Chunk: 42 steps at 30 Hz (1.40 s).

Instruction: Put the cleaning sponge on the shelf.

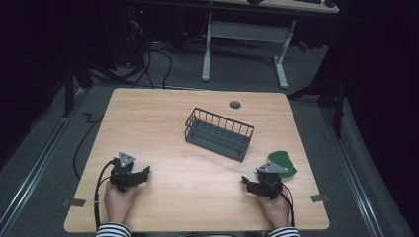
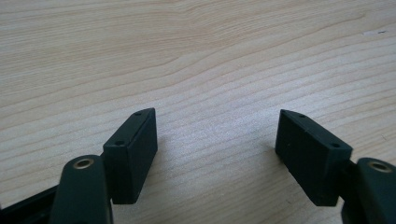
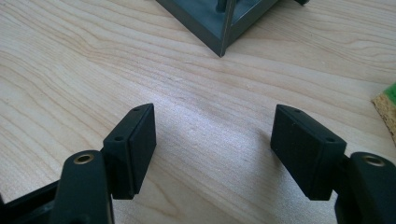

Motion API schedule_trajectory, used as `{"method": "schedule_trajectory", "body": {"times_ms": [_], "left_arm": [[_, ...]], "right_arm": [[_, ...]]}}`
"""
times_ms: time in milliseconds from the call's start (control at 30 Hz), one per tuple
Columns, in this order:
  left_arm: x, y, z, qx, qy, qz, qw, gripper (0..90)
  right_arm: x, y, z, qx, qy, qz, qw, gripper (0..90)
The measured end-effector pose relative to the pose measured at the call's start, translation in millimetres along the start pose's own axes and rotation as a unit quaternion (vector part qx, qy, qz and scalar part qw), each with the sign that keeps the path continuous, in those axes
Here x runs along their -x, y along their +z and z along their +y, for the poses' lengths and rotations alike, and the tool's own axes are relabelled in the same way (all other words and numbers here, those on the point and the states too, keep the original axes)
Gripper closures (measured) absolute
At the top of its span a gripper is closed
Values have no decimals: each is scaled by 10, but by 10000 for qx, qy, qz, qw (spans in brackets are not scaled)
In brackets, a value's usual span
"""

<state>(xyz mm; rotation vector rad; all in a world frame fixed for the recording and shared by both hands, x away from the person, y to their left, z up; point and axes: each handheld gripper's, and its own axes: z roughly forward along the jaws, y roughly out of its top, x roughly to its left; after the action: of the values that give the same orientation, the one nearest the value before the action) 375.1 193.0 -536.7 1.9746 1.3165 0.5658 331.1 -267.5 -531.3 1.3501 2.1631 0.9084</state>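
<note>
A dark wire basket (image 1: 218,134) lies empty near the middle of the wooden table (image 1: 163,118). A flat green pad (image 1: 283,163) rests at the right side, just beyond my right gripper (image 1: 254,184). In the right gripper view that gripper (image 3: 215,130) stands open over bare wood, with the basket's corner (image 3: 219,25) ahead and the pad's edge (image 3: 385,106) at the right border. My left gripper (image 1: 135,174) rests near the front left of the table. Its jaws (image 2: 217,135) are open, with only wood grain between them.
A grey round grommet (image 1: 235,104) sits in the tabletop behind the basket. Cables trail from both grippers over the front edge. Beyond the table stand a white-legged desk (image 1: 244,34) and loose cables on the grey floor.
</note>
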Motion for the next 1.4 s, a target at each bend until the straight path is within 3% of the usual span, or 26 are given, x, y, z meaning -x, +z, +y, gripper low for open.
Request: {"method": "schedule_trajectory", "body": {"times_ms": [533,667,900,1033,1233,1400], "left_arm": [[11,11,10,-6,47,-56,10000,286],[11,6,15,-28,50,-57,10000,296],[90,29,78,-92,174,-156,9997,356],[188,39,159,-77,313,-301,9990,434],[306,38,391,-200,533,-411,9975,455],[397,71,585,-208,684,-495,9962,473]], "right_arm": [[-3,3,5,-3,61,-24,10000,323],[-18,-4,30,-119,106,-65,9999,329],[-16,-41,43,-52,269,-122,9996,502],[6,-117,74,168,337,-198,9991,542],[-2,-183,170,395,305,-193,9986,587],[-18,-161,248,301,243,-84,9992,601]]}}
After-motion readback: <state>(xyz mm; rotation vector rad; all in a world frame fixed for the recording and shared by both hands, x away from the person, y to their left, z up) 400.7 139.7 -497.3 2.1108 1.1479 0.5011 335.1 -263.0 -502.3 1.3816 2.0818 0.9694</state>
